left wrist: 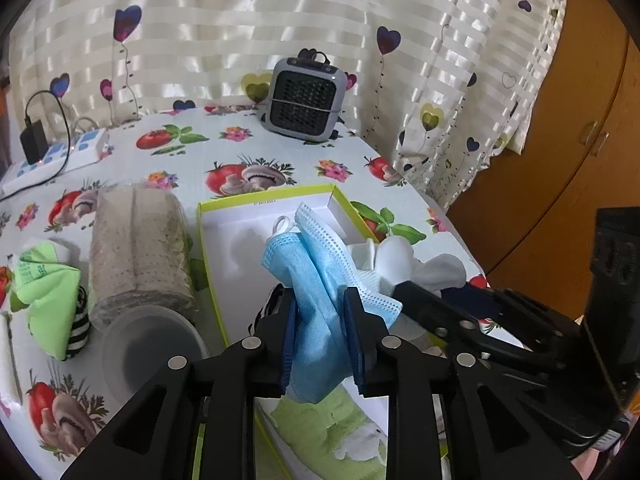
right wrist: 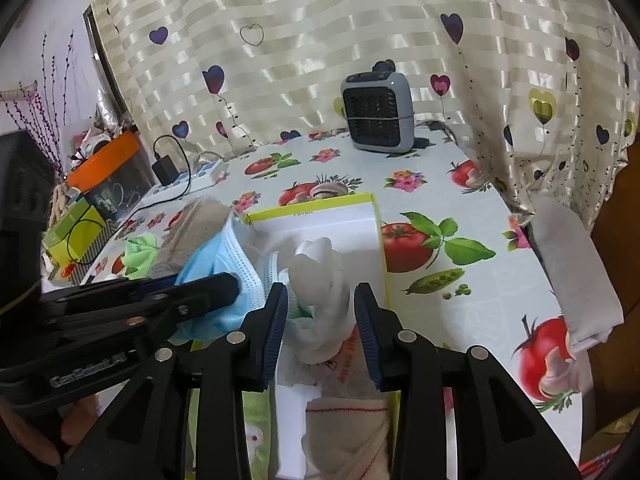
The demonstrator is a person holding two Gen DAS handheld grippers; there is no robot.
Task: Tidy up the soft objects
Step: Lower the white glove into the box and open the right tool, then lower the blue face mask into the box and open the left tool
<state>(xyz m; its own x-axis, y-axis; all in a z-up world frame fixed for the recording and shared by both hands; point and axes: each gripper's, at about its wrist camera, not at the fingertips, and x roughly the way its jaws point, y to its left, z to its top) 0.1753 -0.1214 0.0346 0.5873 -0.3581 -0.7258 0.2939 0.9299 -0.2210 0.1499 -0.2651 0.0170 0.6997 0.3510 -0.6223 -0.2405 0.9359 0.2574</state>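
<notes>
A crumpled blue pleated face mask is seen between the left hand-held gripper's parted jaws above the yellow-rimmed white cardboard box; whether it is clamped cannot be told. A white bunched cloth is flanked, untouched, by the right hand-held gripper's parted jaws.

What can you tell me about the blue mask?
The mask is a light blue, pleated face mask of thin, soft fabric with a white ear loop sticking up. It is crumpled and hangs between the fingers of the left gripper, draping down over the yellow-edged box. A second, paler mask with a dotted edge lies against it. White gloves sit just beside it.
</notes>
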